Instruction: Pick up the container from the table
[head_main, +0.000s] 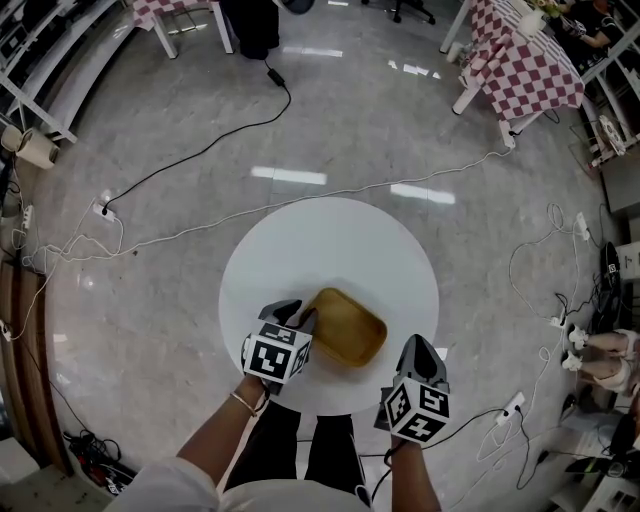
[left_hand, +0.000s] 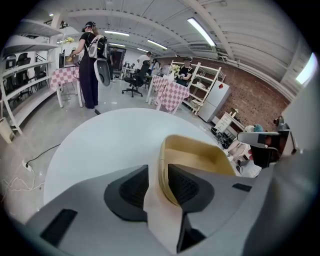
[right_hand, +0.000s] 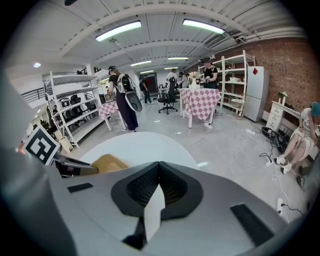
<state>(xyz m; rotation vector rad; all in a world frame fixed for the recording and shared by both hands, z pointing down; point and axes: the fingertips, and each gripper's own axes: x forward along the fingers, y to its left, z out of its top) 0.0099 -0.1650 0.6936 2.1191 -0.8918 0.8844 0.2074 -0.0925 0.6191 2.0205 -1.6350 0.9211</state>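
Note:
A shallow tan container (head_main: 345, 327) lies on the round white table (head_main: 330, 235), near its front edge. My left gripper (head_main: 306, 320) is at the container's left end. In the left gripper view the container (left_hand: 200, 155) has its near wall between the jaws of the left gripper (left_hand: 158, 172). The right pad lies against the wall's inside, and a narrow gap shows between the left pad and the rim. My right gripper (head_main: 419, 350) hovers over the table's front right edge, apart from the container. Its pads meet with nothing between them, and the container (right_hand: 107, 162) shows to the left of the right gripper (right_hand: 159, 167).
White and black cables (head_main: 200, 140) trail over the glossy floor around the table. Checkered-cloth tables (head_main: 520, 60) stand at the far right and far left. Shelving (right_hand: 70, 100) lines the left side of the room. People stand by the tables (left_hand: 92, 65) in the background.

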